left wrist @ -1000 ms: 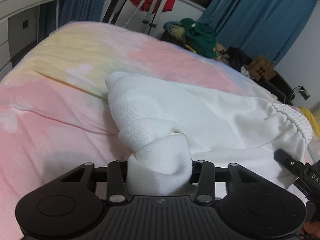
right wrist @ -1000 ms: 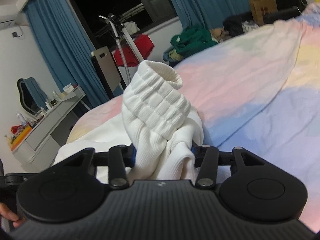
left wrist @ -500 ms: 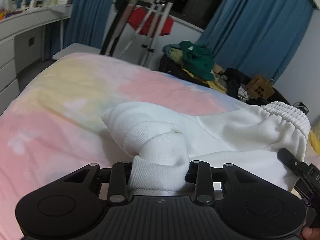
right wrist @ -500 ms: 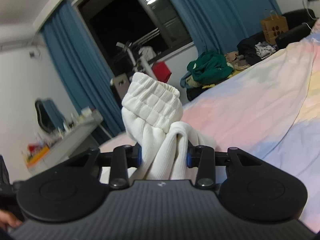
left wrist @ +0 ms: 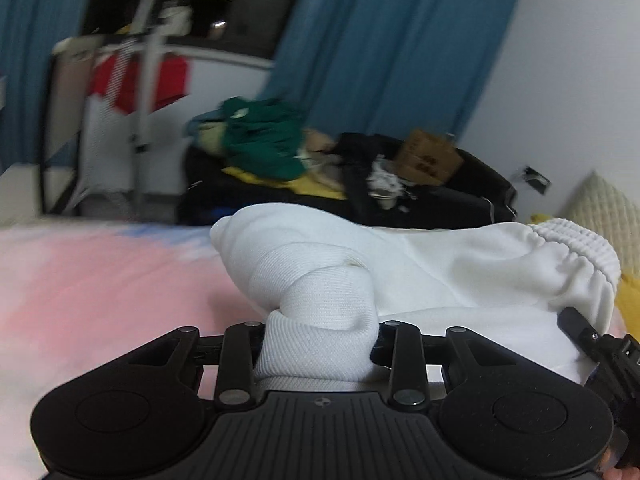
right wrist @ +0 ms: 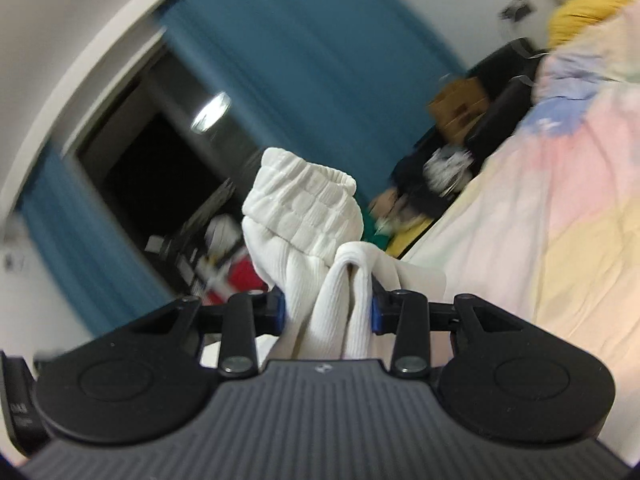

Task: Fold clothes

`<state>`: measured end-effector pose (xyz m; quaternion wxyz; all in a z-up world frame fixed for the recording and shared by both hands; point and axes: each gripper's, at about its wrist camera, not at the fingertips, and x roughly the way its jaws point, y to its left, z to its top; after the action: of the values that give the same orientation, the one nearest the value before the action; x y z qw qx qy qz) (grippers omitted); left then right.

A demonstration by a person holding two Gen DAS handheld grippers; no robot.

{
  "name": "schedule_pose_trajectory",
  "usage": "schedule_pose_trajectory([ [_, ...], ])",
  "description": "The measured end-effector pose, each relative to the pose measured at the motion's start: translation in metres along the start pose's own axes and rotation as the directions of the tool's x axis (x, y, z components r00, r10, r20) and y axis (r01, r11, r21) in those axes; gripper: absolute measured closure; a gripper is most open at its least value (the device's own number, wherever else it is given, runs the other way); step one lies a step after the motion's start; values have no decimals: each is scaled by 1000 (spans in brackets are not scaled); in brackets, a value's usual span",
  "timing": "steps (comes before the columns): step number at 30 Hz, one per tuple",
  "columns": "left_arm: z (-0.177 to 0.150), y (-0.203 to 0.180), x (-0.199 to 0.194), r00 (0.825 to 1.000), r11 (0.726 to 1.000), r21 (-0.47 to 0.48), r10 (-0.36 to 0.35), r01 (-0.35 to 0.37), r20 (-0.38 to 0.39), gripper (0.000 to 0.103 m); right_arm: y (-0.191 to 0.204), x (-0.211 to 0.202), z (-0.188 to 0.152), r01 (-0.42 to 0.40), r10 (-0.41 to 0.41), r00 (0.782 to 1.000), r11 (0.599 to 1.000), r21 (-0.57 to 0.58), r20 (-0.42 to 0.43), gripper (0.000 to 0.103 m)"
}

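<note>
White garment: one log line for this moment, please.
left hand-held gripper: shut on white garment | right hand-held gripper: shut on elastic-waistband end | garment above bed

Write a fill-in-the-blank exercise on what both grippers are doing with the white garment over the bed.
1. Both grippers are shut on the same ____ garment.
2. The right gripper pinches it beside its ribbed elastic ____.
3. Under the left gripper lies a pastel ____.
4. Behind the green clothes pile hang ____ curtains.

Missing words: white; waistband; bedspread; blue
</note>
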<state>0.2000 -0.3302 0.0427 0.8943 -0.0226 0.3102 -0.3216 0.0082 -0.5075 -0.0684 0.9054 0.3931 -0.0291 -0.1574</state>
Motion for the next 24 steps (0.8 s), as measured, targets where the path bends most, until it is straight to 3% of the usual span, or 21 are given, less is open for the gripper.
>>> schedule_pose_trajectory([
  [2,-2,-22,40,1000,999,53,-8,8,-9,68,-32,11,0,40,-42,999,998,52,29,63],
  [6,-25,-53,116,996,983,186,11,6,-93,68,-89,34,-12,152,-151,988,982,114,-21,63],
  [8,-39,-56,141,990,975,223,50,-19,-132,68,-111,43,-26,195,-188,980,973,125,-65,63],
  [11,-48,-47,158,988,976,218,57,-25,-143,65,-118,46,-43,189,-184,979,980,57,-87,63],
  [16,-47,-33,122,987,976,215,68,-36,-143,53,-109,44,-50,224,-223,968,975,0,-115,60],
  [20,-45,-23,91,987,976,213,77,-46,-143,43,-110,33,-43,286,-266,950,951,117,-160,54],
  [22,-44,-18,75,986,976,212,82,-50,-142,32,-108,18,-45,327,-291,938,923,202,-191,54],
  [24,-44,-13,59,986,976,211,86,-55,-142,30,-96,-2,-46,367,-334,924,909,196,-185,54],
])
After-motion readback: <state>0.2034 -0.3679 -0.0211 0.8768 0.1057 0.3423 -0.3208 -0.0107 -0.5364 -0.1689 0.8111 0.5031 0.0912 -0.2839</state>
